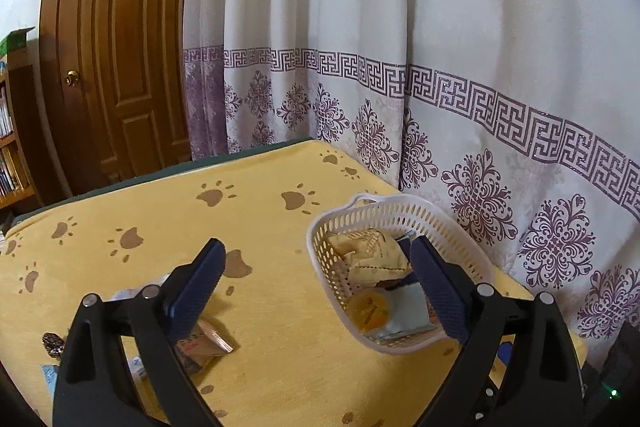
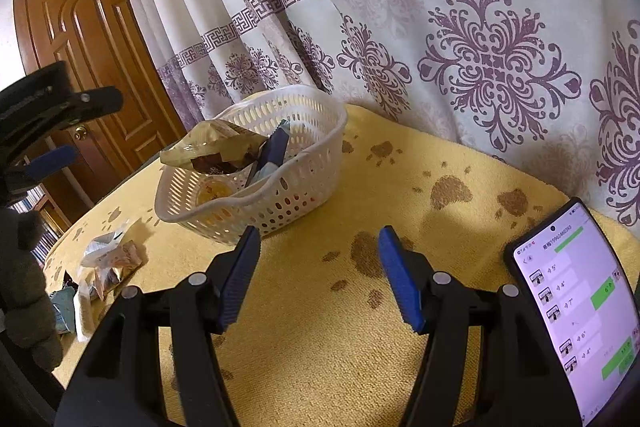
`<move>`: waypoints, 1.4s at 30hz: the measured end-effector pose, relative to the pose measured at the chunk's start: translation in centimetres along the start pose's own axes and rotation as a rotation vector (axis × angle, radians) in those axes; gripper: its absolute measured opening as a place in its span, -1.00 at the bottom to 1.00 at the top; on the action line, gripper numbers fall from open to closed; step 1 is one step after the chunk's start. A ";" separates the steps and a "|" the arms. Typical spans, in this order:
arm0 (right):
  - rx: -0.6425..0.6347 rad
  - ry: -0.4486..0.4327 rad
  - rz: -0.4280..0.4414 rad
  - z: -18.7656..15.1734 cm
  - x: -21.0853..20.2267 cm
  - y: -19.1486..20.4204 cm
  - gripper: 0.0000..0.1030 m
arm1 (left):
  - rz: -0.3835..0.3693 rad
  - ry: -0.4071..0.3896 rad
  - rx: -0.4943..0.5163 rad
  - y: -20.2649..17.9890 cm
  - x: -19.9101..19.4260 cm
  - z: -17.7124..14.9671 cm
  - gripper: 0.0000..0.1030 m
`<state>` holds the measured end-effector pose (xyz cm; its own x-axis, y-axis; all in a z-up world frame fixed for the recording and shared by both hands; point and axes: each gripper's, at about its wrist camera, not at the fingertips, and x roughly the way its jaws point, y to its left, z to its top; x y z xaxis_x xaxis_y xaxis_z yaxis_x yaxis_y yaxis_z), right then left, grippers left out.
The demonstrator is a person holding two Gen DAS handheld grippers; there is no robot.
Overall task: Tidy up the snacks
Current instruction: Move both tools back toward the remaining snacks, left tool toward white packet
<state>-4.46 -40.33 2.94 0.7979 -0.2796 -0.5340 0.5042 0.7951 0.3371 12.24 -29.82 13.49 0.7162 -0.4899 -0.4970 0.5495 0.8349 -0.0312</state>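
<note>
Setting: a counter (image 1: pixel 280 307) under a yellow cloth with brown paw prints, backed by a white curtain (image 1: pixel 400 27) carrying a purple key-pattern band and floral motifs; a brown panelled door (image 1: pixel 116 47) with a brass knob stands to the left, a bookshelf (image 1: pixel 12 147) beside it

Item, basket (image 2: pixel 304 183): white perforated plastic, standing on the cloth near the curtain. Contents: a beige crinkled snack bag (image 2: pixel 208 143) on top, a dark blue packet (image 2: pixel 276 147) leaning upright, a round yellow-lidded cup (image 1: pixel 368 311), a pale blue pouch (image 1: pixel 408 315)

Item, loose snack packets (image 2: pixel 112 259): several wrappers in a small heap on the cloth, left of the basket and apart from it

Item, phone (image 2: pixel 580 307): lying at the right edge of the cloth, screen lit with a chat list

Left tool (image 1: pixel 316 279): jaws spread wide, nothing between the pads; its right finger (image 1: pixel 436 287) sits in front of the basket's near side, its left finger over the loose packets. In the right wrist view it appears raised at the far left

Right tool (image 2: pixel 320 275): jaws partly apart, holding nothing, over bare cloth in front of the basket
</note>
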 end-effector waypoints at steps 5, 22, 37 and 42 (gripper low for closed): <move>-0.004 0.000 -0.011 0.0 0.0 0.0 0.23 | 0.006 -0.006 0.014 0.2 -1.2 -0.3 0.85; -0.020 -0.016 -0.066 0.0 -0.3 0.3 0.23 | 0.052 0.001 -0.098 6.0 -5.7 -2.5 0.87; -0.044 0.030 0.024 -0.9 -1.6 3.2 0.35 | 0.211 0.033 -0.321 16.8 -11.0 -6.9 0.87; -0.079 0.039 0.080 -1.2 -2.4 5.2 0.37 | 0.289 0.041 -0.376 20.6 -12.6 -8.7 0.89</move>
<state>-4.16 -34.88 5.00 0.8203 -0.1934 -0.5383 0.4103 0.8546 0.3182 10.83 -4.33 11.58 0.7950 -0.2201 -0.5653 0.1308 0.9721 -0.1945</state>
